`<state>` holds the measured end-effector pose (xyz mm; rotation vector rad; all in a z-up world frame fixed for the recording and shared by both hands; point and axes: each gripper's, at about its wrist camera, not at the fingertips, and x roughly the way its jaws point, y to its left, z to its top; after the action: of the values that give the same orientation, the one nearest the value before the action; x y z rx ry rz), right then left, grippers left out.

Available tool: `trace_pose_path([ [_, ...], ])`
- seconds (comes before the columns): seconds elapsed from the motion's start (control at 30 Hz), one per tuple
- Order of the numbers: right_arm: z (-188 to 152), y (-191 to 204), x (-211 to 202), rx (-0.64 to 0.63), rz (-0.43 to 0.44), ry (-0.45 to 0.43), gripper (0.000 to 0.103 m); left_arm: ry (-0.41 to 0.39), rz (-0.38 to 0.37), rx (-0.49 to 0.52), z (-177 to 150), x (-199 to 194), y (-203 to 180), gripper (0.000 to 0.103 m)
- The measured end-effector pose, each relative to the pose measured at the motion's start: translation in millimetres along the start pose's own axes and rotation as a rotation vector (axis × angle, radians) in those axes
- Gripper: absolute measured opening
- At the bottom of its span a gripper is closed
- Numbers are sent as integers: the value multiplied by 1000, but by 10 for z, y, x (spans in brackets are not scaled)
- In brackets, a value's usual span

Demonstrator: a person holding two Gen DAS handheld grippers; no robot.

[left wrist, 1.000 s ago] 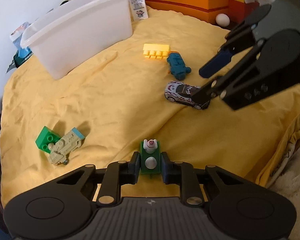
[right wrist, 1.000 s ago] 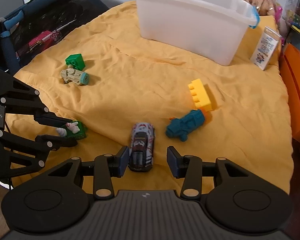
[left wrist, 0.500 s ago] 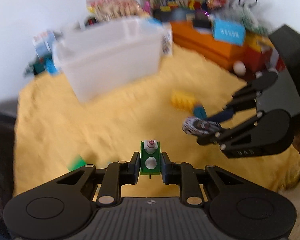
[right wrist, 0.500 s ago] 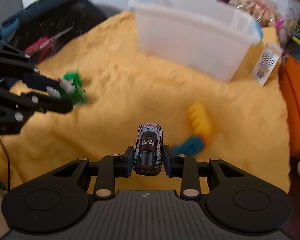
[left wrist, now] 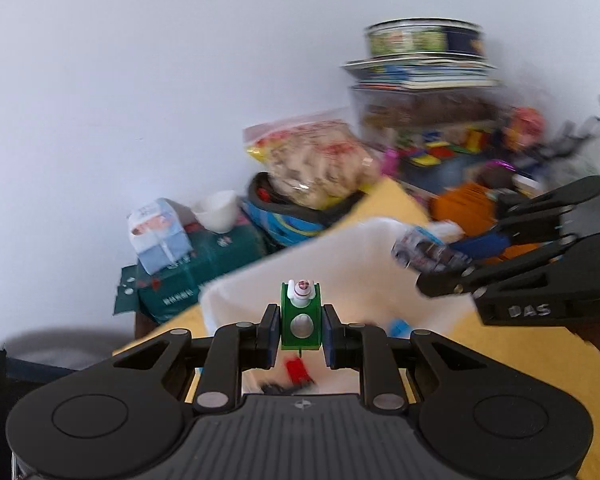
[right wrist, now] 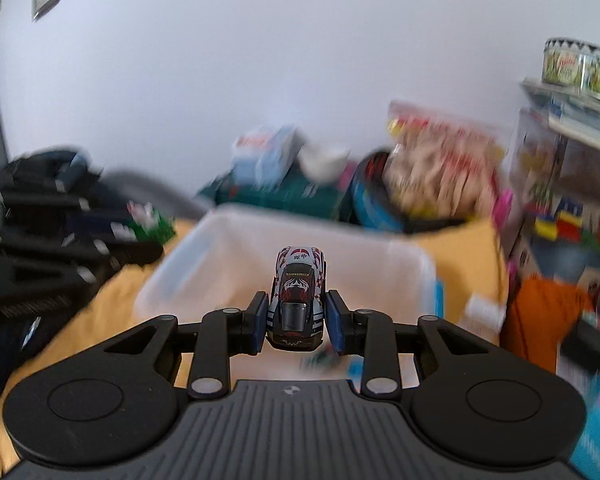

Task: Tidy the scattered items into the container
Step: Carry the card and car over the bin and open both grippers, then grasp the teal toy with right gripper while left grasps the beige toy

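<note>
Container (right wrist: 228, 256), 1 toy car (right wrist: 298, 296) clamped in right fingers (right wrist: 335, 326), 1 green brick (left wrist: 300, 326) clamped in left fingers (left wrist: 271, 334)

Motion blur smears the container's (right wrist: 404, 256) contents (right wrist: 320, 360) beyond telling.

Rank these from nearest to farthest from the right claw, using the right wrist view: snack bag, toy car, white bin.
1. Toy car, held between the right claw pads.
2. White bin, just ahead and below.
3. Snack bag, behind the bin, toward the right.
</note>
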<state>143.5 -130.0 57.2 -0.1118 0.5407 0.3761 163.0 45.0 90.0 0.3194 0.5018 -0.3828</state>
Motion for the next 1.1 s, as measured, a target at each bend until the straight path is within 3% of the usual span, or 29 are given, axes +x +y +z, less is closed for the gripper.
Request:
trace_pose_path([
  [0.13,167,-32,448,9,-61,20,34,56,16,-43,126,504,127,24],
  [0.2,159,29,711,-53,-120,52,34,117,32,-54,113,806,146,24],
  [0.3,94,39,993,-46,-113,116,34,200,57,-57,5,1146,152,24],
  [0.37,29,44,1131,-53,-133,147,37,242,56,-55,-78,1287,149,27],
  [0.43,-32,49,1194,-69,-143,170,48,263,67,-49,-145,1338,142,29],
  [0.47,-52,46,1180,-63,-135,167,48,256,60,-47,-165,1321,145,30],
  [0.53,-68,39,1106,-44,-121,157,48,223,46,-46,-179,1203,151,41],
  [0.67,-26,-47,844,23,-80,95,51,140,41,-53,-100,820,183,43],
  [0.8,-95,-144,394,53,-39,19,59,53,52,-58,-125,293,207,67],
  [0.87,-186,-172,208,61,-36,10,59,29,64,-55,-251,40,175,71],
  [0.97,-417,-131,12,42,-23,49,59,105,95,-61,-554,-183,58,71],
  [1.1,-846,-26,-147,29,-2,154,59,240,51,-60,-1143,-400,-202,71],
])
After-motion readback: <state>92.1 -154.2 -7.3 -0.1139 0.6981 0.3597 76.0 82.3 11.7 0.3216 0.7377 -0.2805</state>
